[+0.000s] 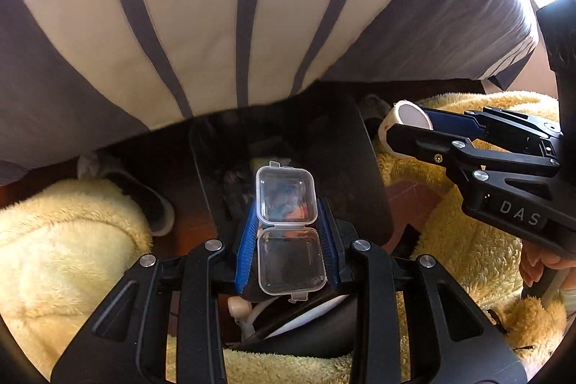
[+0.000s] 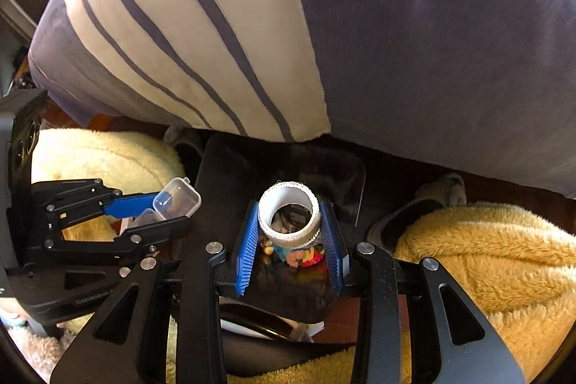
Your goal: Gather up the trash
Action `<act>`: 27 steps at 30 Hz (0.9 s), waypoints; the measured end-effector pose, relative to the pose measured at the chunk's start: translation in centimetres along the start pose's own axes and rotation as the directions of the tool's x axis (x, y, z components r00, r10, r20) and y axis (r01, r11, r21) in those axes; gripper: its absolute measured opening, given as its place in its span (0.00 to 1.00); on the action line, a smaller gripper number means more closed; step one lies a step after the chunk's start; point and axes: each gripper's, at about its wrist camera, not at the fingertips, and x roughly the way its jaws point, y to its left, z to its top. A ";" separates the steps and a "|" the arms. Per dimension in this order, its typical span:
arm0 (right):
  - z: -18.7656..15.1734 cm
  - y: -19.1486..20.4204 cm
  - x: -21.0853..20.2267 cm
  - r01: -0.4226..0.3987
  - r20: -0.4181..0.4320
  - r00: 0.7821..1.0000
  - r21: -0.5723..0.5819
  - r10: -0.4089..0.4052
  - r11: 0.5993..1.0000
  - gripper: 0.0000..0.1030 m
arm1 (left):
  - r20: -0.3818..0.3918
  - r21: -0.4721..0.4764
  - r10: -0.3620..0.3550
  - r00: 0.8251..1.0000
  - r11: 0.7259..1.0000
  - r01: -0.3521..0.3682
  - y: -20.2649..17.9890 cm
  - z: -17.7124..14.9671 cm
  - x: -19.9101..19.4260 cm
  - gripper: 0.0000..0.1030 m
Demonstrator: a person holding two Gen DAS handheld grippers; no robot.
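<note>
My left gripper (image 1: 288, 222) is shut on a small clear hinged plastic box (image 1: 289, 236), its blue pads pressing both sides; the box's lid stands open. It hangs over a black trash bin (image 1: 345, 168) with rubbish inside. My right gripper (image 2: 289, 233) is shut on a white roll of tape (image 2: 289, 216), held over the same black bin (image 2: 230, 175), where colourful scraps (image 2: 304, 256) lie. In the left wrist view the right gripper (image 1: 410, 128) and its tape roll (image 1: 406, 116) show at right. The right wrist view shows the left gripper (image 2: 169, 211) with the box (image 2: 176, 202) at left.
A bed with a cream and grey striped cover (image 1: 223, 17) overhangs the bin. Yellow fluffy fabric (image 2: 486, 258) lies on both sides. Slippers (image 1: 144, 200) sit on the dark floor near the bin. A person's hand (image 1: 543, 265) holds the right gripper.
</note>
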 end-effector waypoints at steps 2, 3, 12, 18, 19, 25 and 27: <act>0.2 0.0 0.5 -0.001 -0.011 1.000 0.005 0.001 1.000 0.34 | -0.011 -0.005 -0.006 1.000 1.000 0.006 -0.3 0.0 0.4 0.30; 0.2 -0.1 0.7 -0.004 -0.017 1.000 0.009 0.004 1.000 0.34 | -0.015 -0.008 -0.009 1.000 1.000 0.009 -0.2 0.1 0.6 0.30; 0.7 -0.7 1.4 -0.003 -0.010 1.000 0.025 0.003 1.000 0.36 | -0.025 -0.036 -0.014 1.000 0.999 0.013 0.2 0.5 1.4 0.41; 0.7 -1.1 0.2 0.002 0.024 1.000 0.044 -0.003 0.999 0.50 | 0.029 -0.039 0.032 0.999 0.999 -0.031 0.1 0.6 -0.6 0.55; 0.7 -1.2 -0.2 0.003 0.037 0.999 0.048 -0.005 0.999 0.55 | 0.043 -0.041 0.045 0.998 0.998 -0.043 0.0 0.7 -1.1 0.56; 1.1 -1.9 -3.8 0.028 0.133 0.990 0.075 -0.038 0.997 0.80 | 0.158 -0.044 0.111 0.981 0.993 -0.105 -0.3 0.9 -5.3 0.78; 1.2 -2.1 -5.4 0.040 0.172 0.984 0.076 -0.052 0.996 0.87 | 0.211 -0.043 0.128 0.969 0.992 -0.122 -0.6 1.0 -7.3 0.81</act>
